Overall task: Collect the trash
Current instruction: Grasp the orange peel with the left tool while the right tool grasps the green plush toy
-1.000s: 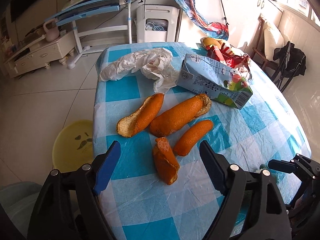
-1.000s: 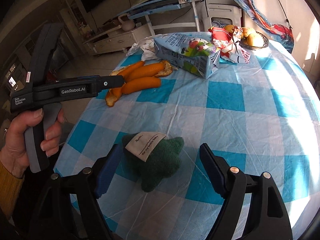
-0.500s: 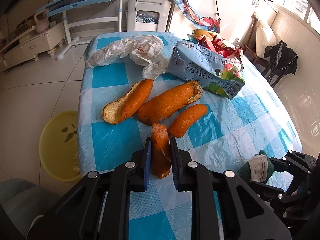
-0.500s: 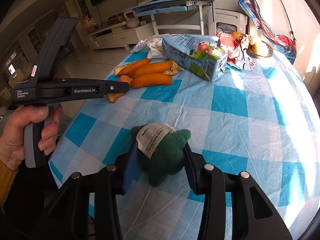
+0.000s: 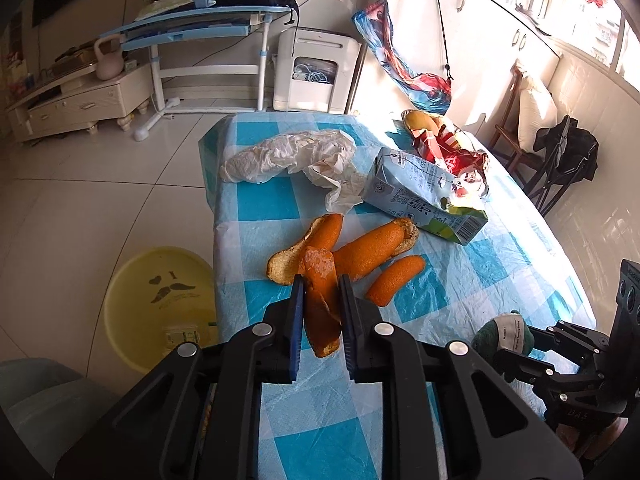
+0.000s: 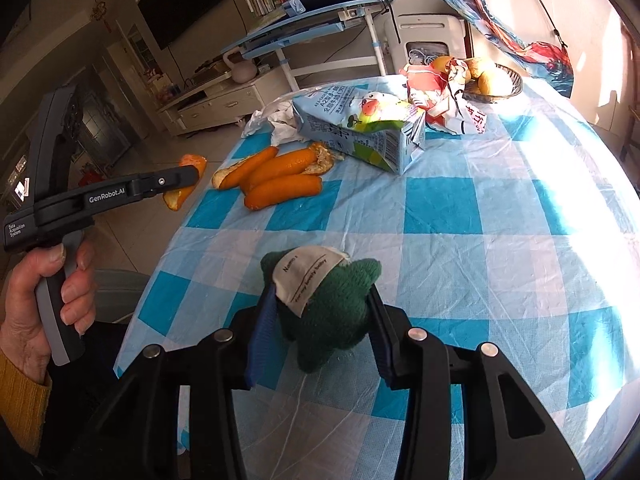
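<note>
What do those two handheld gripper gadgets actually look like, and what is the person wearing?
Both are black plastic. The left gripper and the right gripper have blue ribbed pads on two fingers, with silver round bolts along the linkages. The left one has a grey pistol handle and white lettering, "GenRobot.AI". The person wears a mustard-yellow knitted sleeve.

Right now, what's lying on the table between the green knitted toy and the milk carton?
Only bare checked tablecloth lies between the green knitted toy and the milk carton in the right wrist view; the orange peels sit off to the left.
</note>
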`<control>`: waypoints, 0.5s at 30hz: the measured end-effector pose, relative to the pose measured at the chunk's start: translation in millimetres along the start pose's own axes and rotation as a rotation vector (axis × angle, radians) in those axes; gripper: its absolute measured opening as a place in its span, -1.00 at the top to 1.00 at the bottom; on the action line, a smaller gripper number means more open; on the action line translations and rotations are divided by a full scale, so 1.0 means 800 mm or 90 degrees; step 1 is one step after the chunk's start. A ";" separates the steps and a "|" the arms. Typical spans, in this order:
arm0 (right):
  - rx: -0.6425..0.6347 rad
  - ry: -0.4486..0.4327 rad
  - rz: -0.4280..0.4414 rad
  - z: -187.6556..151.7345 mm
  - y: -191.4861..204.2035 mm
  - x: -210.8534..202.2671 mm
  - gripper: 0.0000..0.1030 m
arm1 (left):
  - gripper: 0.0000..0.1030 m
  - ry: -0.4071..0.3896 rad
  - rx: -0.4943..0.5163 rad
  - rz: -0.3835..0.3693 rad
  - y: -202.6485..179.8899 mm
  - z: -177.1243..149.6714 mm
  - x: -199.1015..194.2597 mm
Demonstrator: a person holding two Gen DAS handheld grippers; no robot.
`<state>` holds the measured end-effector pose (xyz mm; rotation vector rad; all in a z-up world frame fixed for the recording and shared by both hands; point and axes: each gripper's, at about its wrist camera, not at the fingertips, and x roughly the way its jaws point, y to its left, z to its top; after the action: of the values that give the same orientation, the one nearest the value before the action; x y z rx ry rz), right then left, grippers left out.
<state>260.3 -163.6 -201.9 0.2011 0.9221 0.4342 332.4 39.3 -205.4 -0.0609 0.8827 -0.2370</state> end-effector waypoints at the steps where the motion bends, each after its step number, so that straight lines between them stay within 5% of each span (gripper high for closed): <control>1: 0.003 -0.005 0.001 0.001 0.001 0.000 0.17 | 0.68 -0.004 0.004 0.002 -0.002 0.000 -0.002; 15: 0.005 -0.097 0.038 0.024 0.051 -0.003 0.17 | 0.68 -0.064 0.028 0.050 0.022 0.034 -0.061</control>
<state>263.2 -128.0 -174.3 0.2653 0.7701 0.4647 326.7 66.1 -153.8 0.0034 0.7780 -0.1780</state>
